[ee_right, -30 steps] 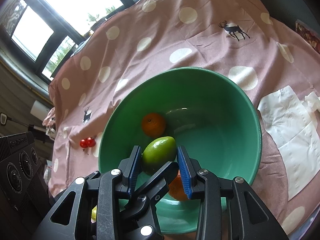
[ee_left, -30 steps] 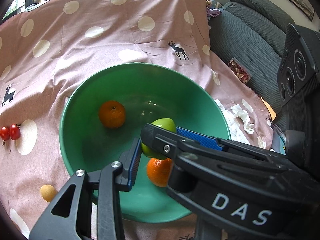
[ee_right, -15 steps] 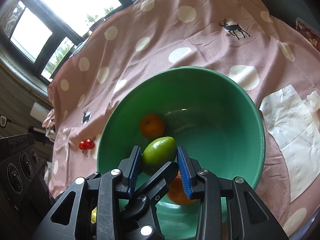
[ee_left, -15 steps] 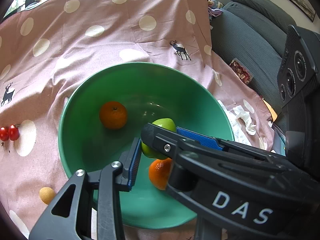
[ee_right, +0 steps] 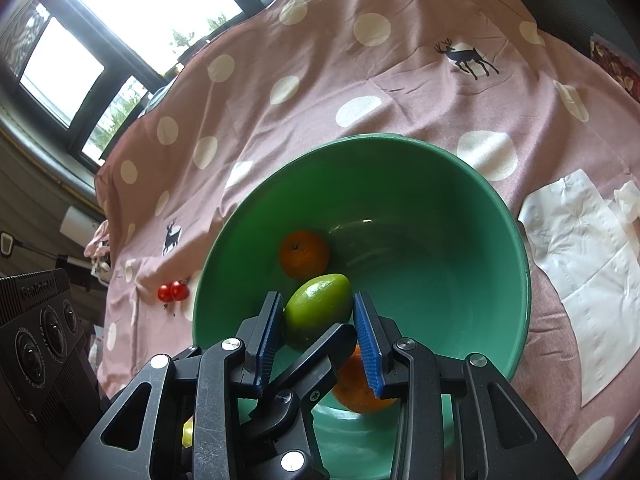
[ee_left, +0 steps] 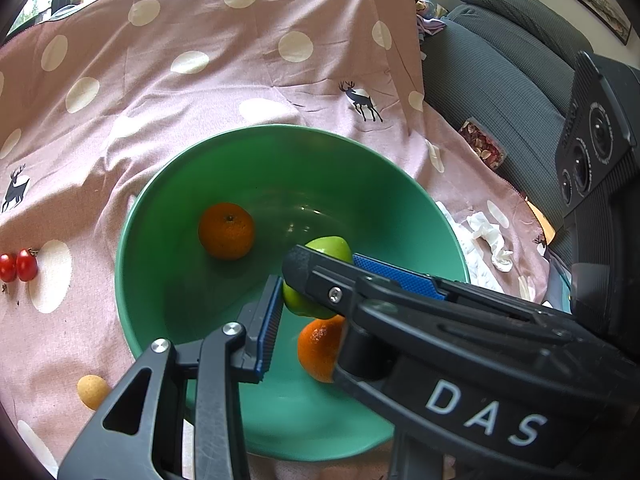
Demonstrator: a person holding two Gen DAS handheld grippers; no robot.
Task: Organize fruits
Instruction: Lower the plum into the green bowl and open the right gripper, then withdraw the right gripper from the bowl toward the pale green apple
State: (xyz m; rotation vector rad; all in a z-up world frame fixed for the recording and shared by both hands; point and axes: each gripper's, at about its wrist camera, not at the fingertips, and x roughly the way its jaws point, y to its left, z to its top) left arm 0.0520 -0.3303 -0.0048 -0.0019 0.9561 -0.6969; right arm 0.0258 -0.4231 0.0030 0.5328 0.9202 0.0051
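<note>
Two oranges (ee_left: 226, 231) in bowl (ee_left: 132, 216), tomatoes (ee_left: 18, 265) left of bowl, napkins (ee_right: 580, 248) right

bowl (ee_right: 516, 248): was plain green
held fruit (ee_right: 318, 306): was light green
mandarins (ee_left: 226, 231): were orange
cherry tomatoes (ee_left: 18, 265): were red
cloth (ee_left: 180, 92): was dusty pink with cream dots and dark deer
jaw pads (ee_right: 366, 340): were blue on black frames
paper towel (ee_right: 592, 268): was white
sofa (ee_left: 500, 64): was dark grey
</note>
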